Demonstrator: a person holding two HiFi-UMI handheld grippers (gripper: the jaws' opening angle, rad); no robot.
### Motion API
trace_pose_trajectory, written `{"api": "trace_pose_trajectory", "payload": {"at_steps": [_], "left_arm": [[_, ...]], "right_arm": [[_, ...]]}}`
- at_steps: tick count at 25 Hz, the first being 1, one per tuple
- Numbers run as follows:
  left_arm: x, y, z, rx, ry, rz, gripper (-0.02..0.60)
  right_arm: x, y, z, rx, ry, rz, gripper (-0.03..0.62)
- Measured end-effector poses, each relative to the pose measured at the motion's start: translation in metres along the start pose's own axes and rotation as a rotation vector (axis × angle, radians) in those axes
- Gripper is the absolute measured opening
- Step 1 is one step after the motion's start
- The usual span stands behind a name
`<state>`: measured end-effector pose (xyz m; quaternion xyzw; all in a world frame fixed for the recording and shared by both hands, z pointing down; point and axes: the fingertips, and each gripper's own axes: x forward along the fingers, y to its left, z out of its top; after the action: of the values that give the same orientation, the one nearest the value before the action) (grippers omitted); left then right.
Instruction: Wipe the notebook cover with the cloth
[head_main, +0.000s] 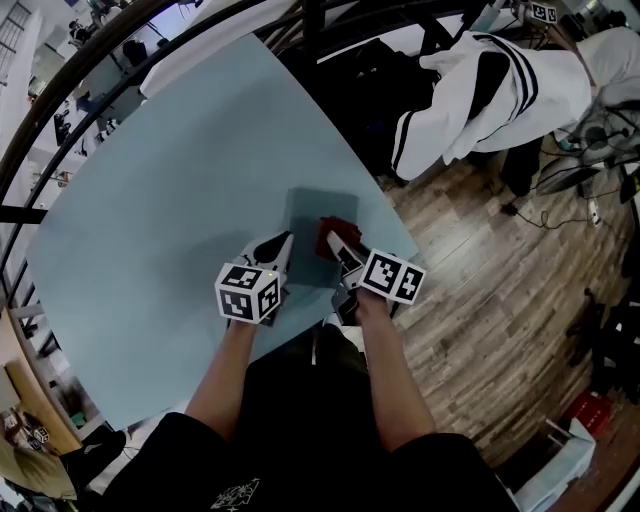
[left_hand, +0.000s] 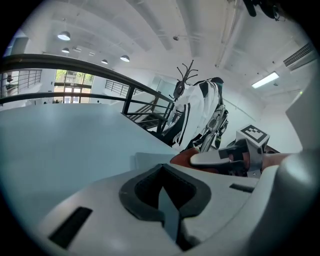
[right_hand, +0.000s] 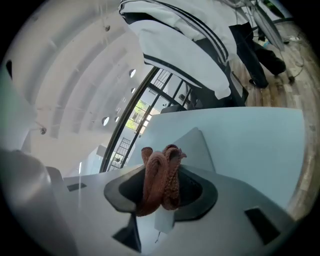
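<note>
The right gripper's (head_main: 338, 250) fingers pinch the red cloth (head_main: 332, 231) over the notebook (head_main: 308, 215) mid-frame. The left gripper's (head_main: 279, 247) fingers are closed and empty. The wiping looks unfinished.

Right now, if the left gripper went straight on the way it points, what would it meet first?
Probably the notebook: the left gripper, jaws together, points at its near edge. The cloth in the right gripper lies right of that line. Depth is unclear; the tips may already touch.
</note>
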<state>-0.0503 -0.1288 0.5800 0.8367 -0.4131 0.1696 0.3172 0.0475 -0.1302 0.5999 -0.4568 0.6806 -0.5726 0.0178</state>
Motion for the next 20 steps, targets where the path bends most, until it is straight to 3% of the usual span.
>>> {"api": "trace_pose_trajectory", "payload": {"at_steps": [12,20], "left_arm": [[-0.024,0.028,-0.006,-0.025,-0.013,0.053,0.008],[-0.025,0.036,-0.012,-0.027,-0.007,0.067,0.008]], "right_arm": [[0.032,0.026,-0.047,-0.003,0.082,0.045,0.146],[0.046,0.02,-0.064,0.008,0.105,0.034,0.146]]}}
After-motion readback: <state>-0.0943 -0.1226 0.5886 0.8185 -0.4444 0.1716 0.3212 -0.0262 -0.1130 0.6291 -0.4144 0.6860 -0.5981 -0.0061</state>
